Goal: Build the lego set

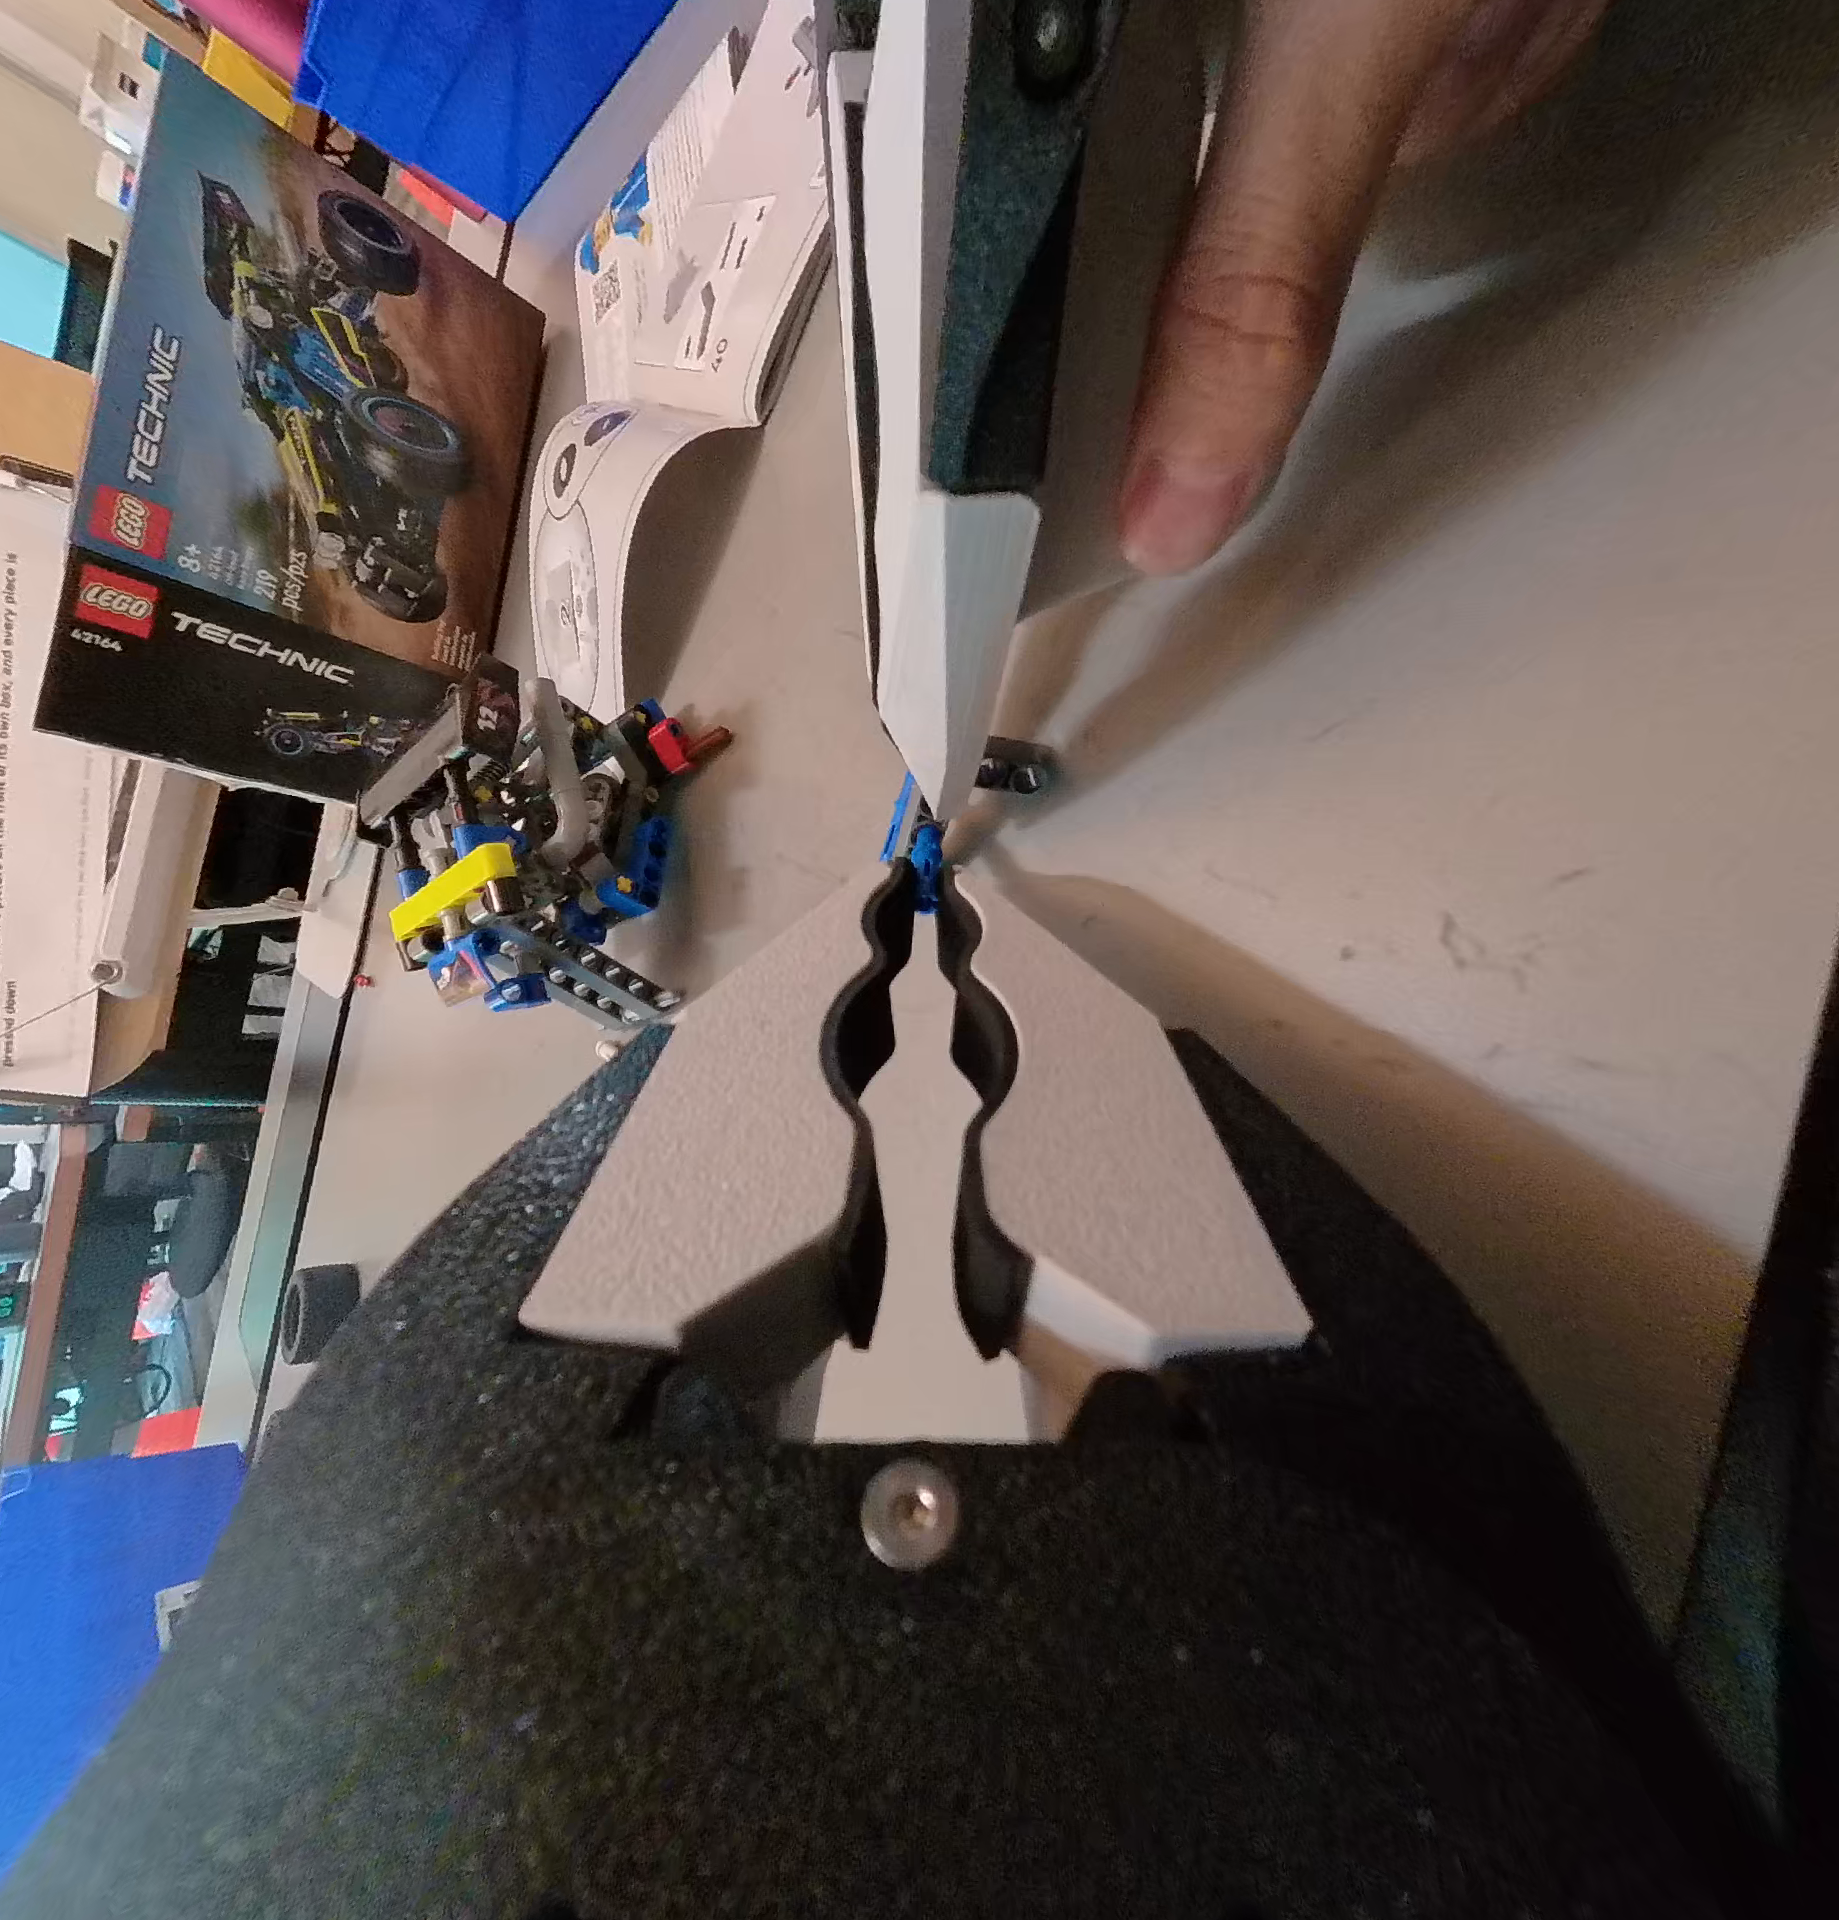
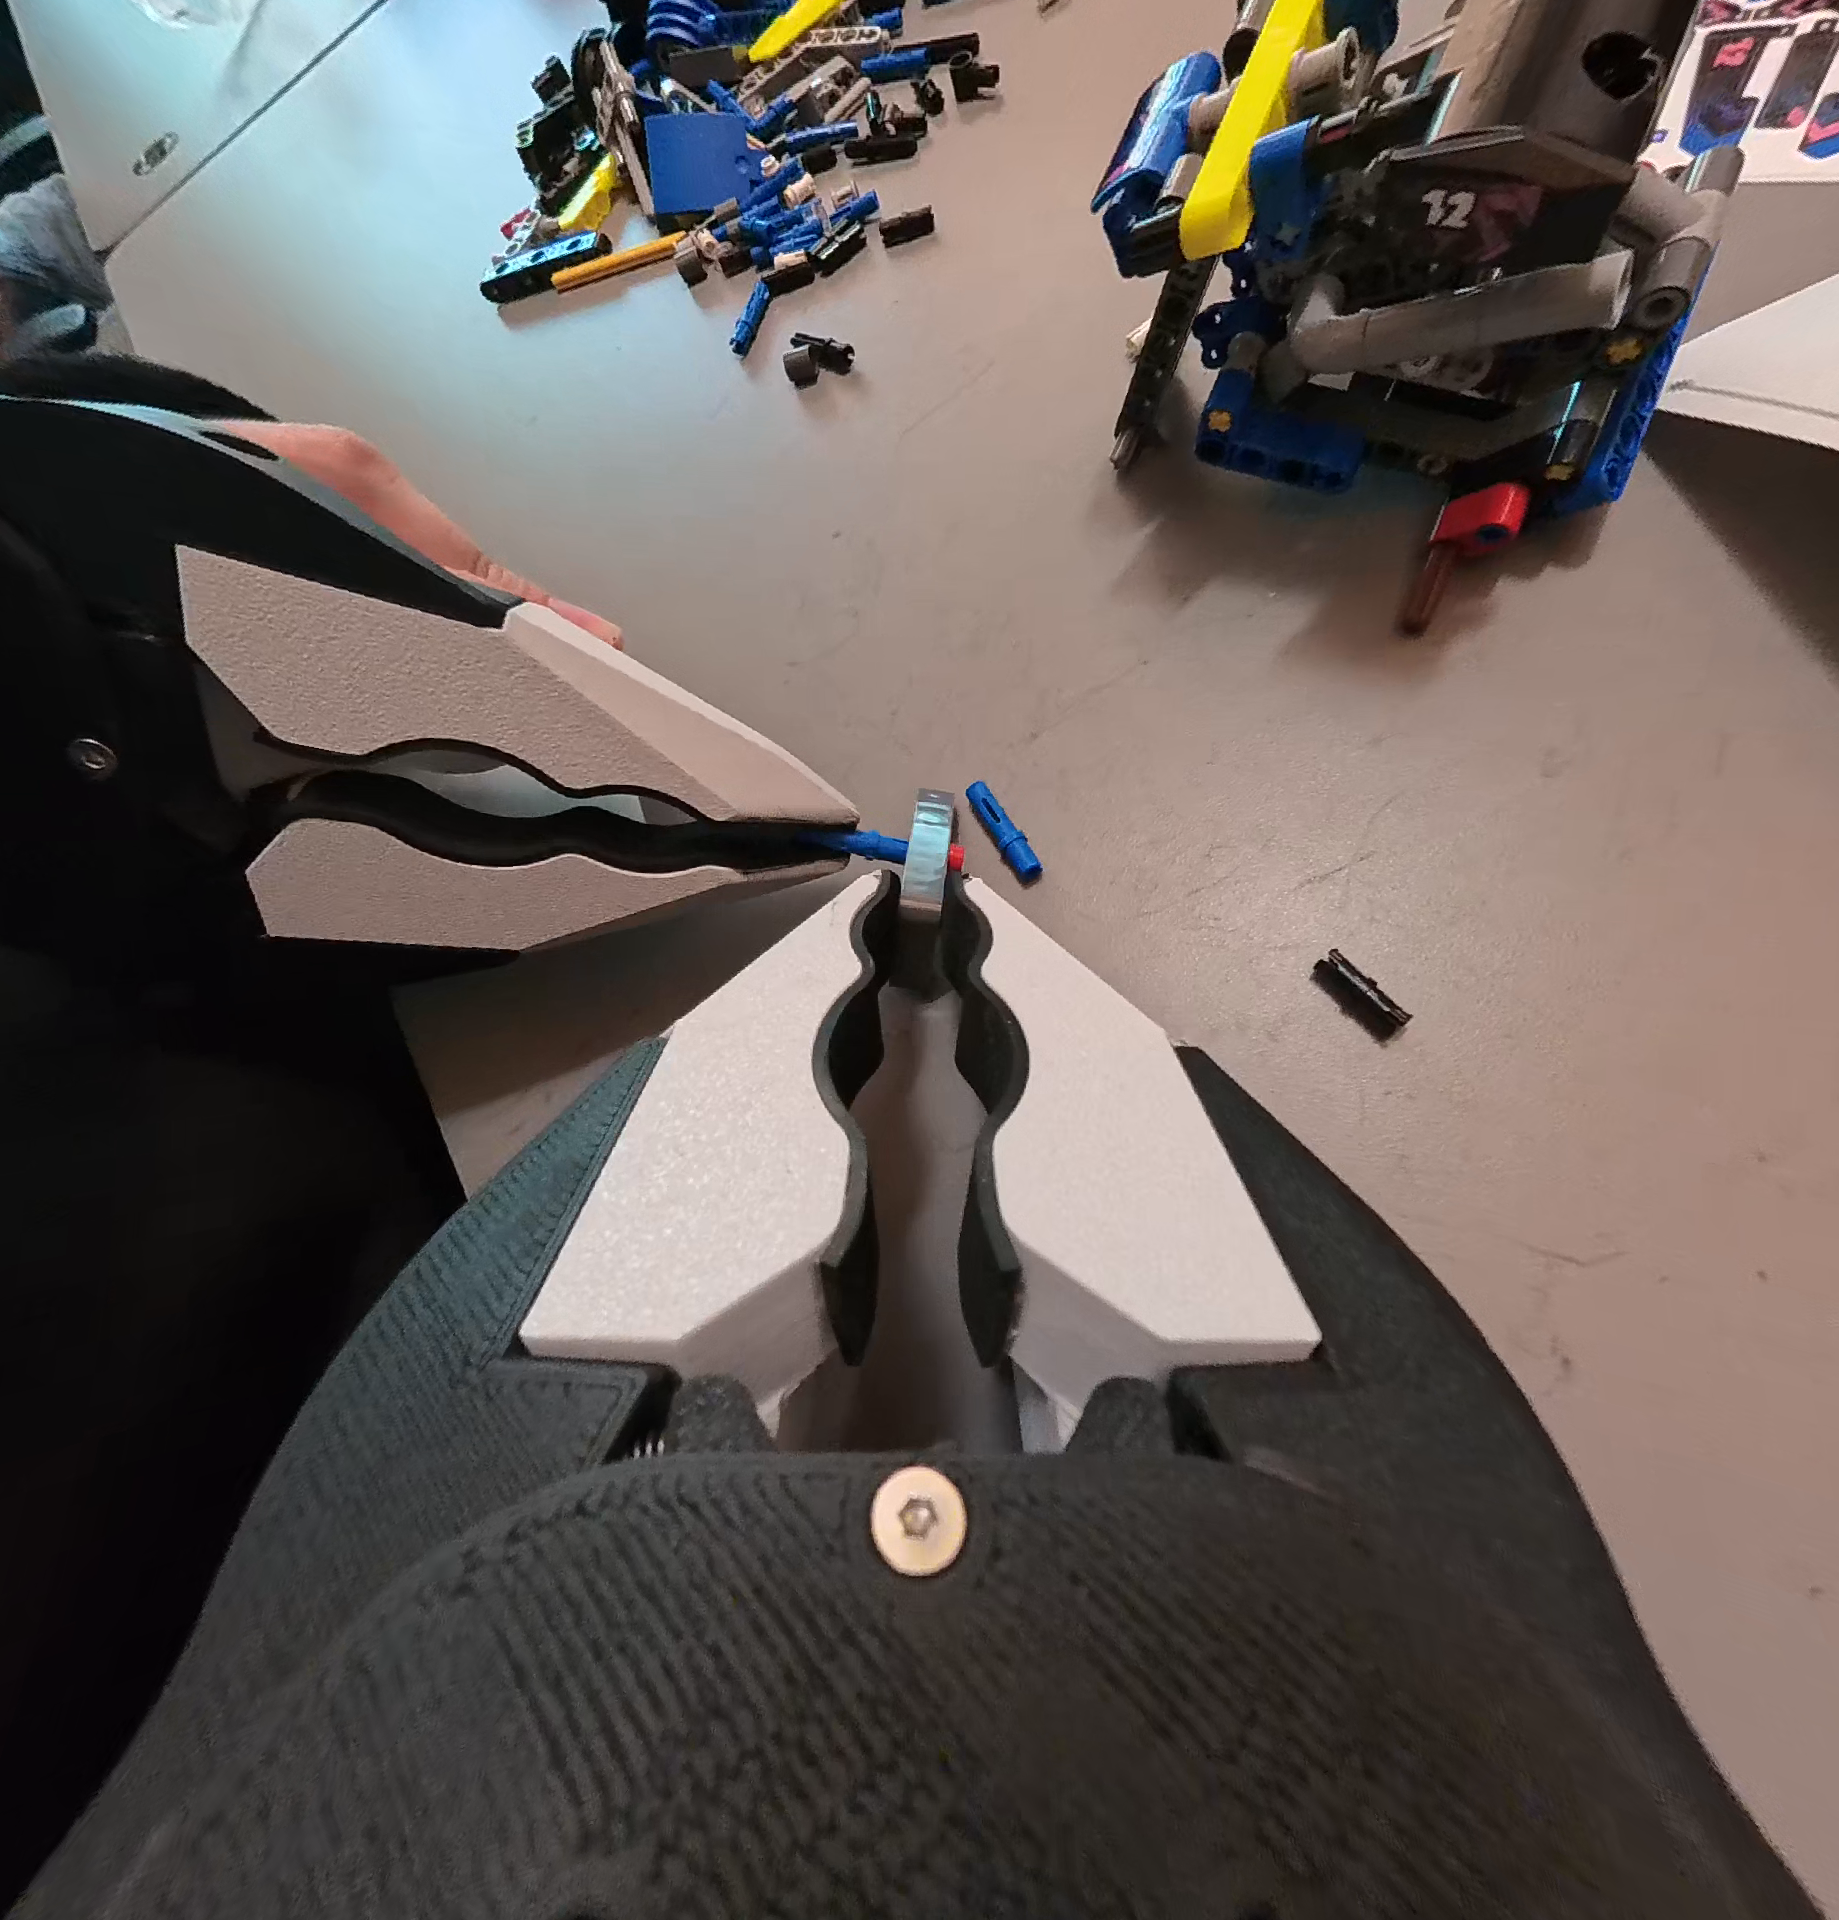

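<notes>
Just above the grey counter (image 2: 1258,831), my left gripper (image 2: 842,836) was clamped on a small blue plastic pin (image 2: 873,840), its tip meeting the grey beam piece (image 2: 927,857) that my right gripper (image 2: 920,904) pinched between its jaws. Open counter lay to the right and toward me, with only a loose blue pin (image 2: 1003,831) just beside the beam and a black pin (image 2: 1362,994) farther right. Ahead on the right stood the half-built blue, yellow and grey lego car (image 2: 1414,260); a heap of loose blue and black parts (image 2: 728,156) lay well apart, ahead on the left. Beyond the car in the left wrist view sat the set's box (image 1: 271,468) and an open instruction booklet (image 1: 686,260).
</notes>
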A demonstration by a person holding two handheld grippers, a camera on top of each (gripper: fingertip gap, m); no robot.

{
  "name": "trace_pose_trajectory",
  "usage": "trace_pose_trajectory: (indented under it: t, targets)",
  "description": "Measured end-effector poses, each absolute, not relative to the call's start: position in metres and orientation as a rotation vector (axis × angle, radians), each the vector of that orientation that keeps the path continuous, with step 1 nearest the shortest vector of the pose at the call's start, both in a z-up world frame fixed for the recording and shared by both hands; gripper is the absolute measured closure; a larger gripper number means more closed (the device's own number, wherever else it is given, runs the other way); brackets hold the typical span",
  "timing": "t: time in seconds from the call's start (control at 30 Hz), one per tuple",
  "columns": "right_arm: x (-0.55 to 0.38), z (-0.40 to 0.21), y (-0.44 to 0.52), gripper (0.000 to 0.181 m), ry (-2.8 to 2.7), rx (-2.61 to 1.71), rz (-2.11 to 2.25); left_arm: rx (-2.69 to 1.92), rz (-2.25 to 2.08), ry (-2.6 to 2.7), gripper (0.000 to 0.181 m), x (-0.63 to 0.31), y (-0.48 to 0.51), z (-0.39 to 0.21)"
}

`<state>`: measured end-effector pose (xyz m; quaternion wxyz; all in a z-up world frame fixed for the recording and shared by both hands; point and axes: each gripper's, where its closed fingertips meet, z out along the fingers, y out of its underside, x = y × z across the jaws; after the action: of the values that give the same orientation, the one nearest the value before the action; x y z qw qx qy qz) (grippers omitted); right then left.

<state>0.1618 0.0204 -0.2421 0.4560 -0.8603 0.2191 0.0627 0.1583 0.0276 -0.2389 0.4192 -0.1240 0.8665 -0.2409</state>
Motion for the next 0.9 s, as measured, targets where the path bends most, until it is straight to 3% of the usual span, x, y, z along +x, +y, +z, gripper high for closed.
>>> trace_pose_trajectory:
  t: [0.27,0.43,0.63,0.9]
  targets:
    - [0.1632,-0.2419,0.0206,0.174,0.555,-2.114,0.161,-0.564,-0.892,2.247,0.18,0.1591,0.0273,-0.2402]
    - [0.1634,-0.2422,0.0202,0.173,0.529,-2.125,0.161,-0.243,-0.645,2.142,0.18,0.1603,0.0273,-0.2392]
    - [0.1634,-0.2425,0.0215,0.173,0.539,-2.122,0.167,-0.678,-0.993,2.282,0.18,0.1609,0.0282,-0.2385]
    - [0.1644,-0.2427,0.0206,0.173,0.555,-2.115,0.193,-0.118,-0.604,2.153,0.18,0.164,0.0269,-0.2373]
